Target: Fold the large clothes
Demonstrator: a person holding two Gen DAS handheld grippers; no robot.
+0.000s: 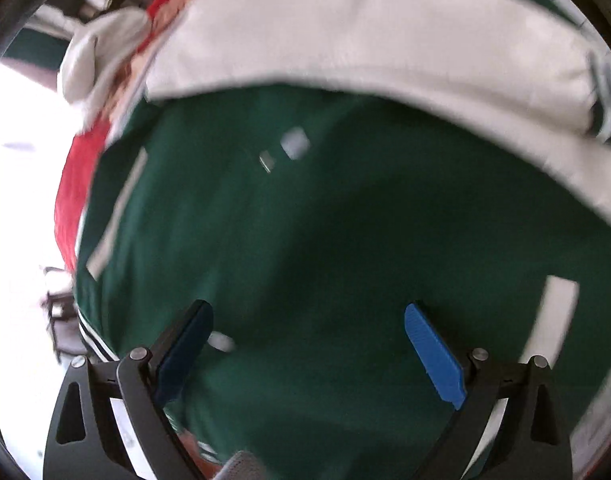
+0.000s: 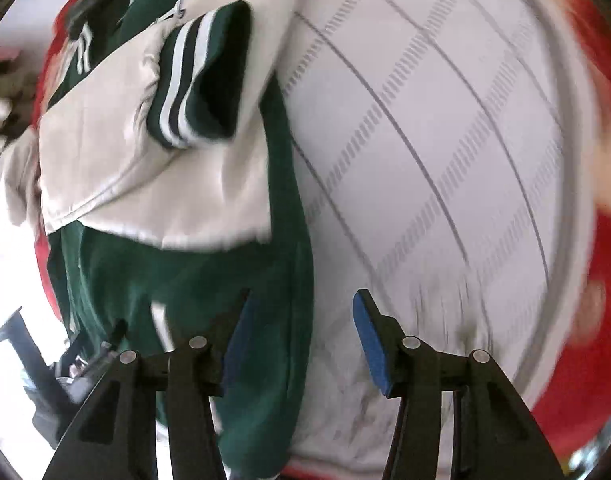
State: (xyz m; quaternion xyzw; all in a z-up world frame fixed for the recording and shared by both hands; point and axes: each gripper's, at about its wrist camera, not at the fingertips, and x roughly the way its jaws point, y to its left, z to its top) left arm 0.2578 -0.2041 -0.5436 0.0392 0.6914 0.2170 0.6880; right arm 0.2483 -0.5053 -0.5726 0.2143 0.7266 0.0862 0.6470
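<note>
A dark green jacket (image 1: 305, 220) with cream sleeves lies spread flat. A cream sleeve (image 1: 365, 40) is folded across its upper part. My left gripper (image 1: 307, 344) is open and empty just above the green body. In the right wrist view the jacket (image 2: 185, 280) lies at the left, with the cream sleeve (image 2: 145, 176) across it and a green cuff with white stripes (image 2: 201, 80) on top. My right gripper (image 2: 301, 332) is open and empty over the jacket's right edge.
The jacket lies on a white checked cloth (image 2: 445, 160) over a red cover (image 2: 609, 240). The red cover (image 1: 71, 208) also shows at the left. Light grey fabric (image 1: 89, 60) is bunched at the far left. A dark stand (image 2: 25, 356) sits low left.
</note>
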